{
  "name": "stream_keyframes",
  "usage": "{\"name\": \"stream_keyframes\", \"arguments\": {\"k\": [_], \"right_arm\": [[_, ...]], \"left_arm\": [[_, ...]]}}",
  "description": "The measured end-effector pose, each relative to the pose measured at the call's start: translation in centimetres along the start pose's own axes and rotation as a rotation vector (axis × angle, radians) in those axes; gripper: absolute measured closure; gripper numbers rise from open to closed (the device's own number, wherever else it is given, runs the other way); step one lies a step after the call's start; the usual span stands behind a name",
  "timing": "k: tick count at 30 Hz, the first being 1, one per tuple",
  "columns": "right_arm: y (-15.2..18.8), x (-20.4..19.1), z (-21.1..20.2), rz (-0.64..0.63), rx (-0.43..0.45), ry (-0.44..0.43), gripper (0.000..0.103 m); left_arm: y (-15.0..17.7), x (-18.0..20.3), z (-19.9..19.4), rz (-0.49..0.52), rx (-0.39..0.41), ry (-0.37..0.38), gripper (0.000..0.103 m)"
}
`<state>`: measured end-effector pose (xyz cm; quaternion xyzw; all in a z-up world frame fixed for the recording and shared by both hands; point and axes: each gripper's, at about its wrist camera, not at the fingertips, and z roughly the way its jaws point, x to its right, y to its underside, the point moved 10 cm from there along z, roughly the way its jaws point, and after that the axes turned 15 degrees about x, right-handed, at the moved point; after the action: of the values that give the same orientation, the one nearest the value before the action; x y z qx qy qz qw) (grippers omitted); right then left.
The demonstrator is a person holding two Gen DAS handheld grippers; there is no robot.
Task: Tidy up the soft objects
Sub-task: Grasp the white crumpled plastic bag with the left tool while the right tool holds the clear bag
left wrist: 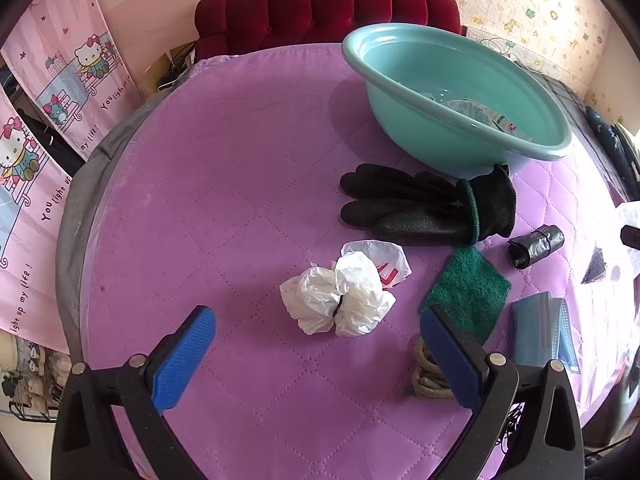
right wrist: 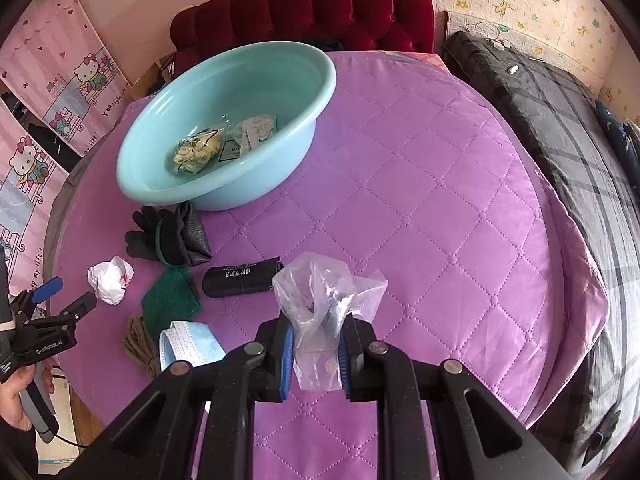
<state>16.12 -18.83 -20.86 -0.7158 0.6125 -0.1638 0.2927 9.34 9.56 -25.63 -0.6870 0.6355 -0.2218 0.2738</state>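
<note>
Pinching a clear plastic bag [right wrist: 320, 308] between its blue pads, the right gripper [right wrist: 316, 354] held it above the purple quilt [right wrist: 420, 200], the bag sticking up crumpled past the fingertips. The left gripper [left wrist: 316, 320] hung over the quilt with its jaws wide apart and nothing between them, a crumpled white bag [left wrist: 340, 292] lying just ahead. Black gloves [left wrist: 428, 208] lay just in front of the teal basin [left wrist: 400, 80], which held crumpled packets. Beside them lay a green scrubbing pad [left wrist: 468, 288], a dark roll [left wrist: 536, 246], a blue face mask [left wrist: 540, 328] and a coil of cord [left wrist: 428, 368]
</note>
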Motion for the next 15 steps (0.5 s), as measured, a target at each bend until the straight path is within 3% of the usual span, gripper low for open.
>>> {"name": "stream_keyframes", "arguments": {"k": [10, 13, 14, 15], "right_arm": [[-0.4, -0.5, -0.3, -0.014, -0.002, 0.015, 0.085], [-0.4, -0.5, -0.2, -0.017, -0.007, 0.020, 0.085], [-0.3, -0.4, -0.2, -0.019, -0.007, 0.023, 0.085], [-0.3, -0.5, -0.1, -0.020, -0.009, 0.023, 0.085]], "left_arm": [[0.0, 0.8, 2.7, -0.001, -0.049, 0.067, 0.004], [0.1, 1.2, 3.5, -0.005, -0.073, 0.082, 0.034], [0.1, 1.3, 3.7, -0.010, -0.081, 0.087, 0.049], [0.2, 1.3, 4.0, -0.011, -0.090, 0.090, 0.054]]}}
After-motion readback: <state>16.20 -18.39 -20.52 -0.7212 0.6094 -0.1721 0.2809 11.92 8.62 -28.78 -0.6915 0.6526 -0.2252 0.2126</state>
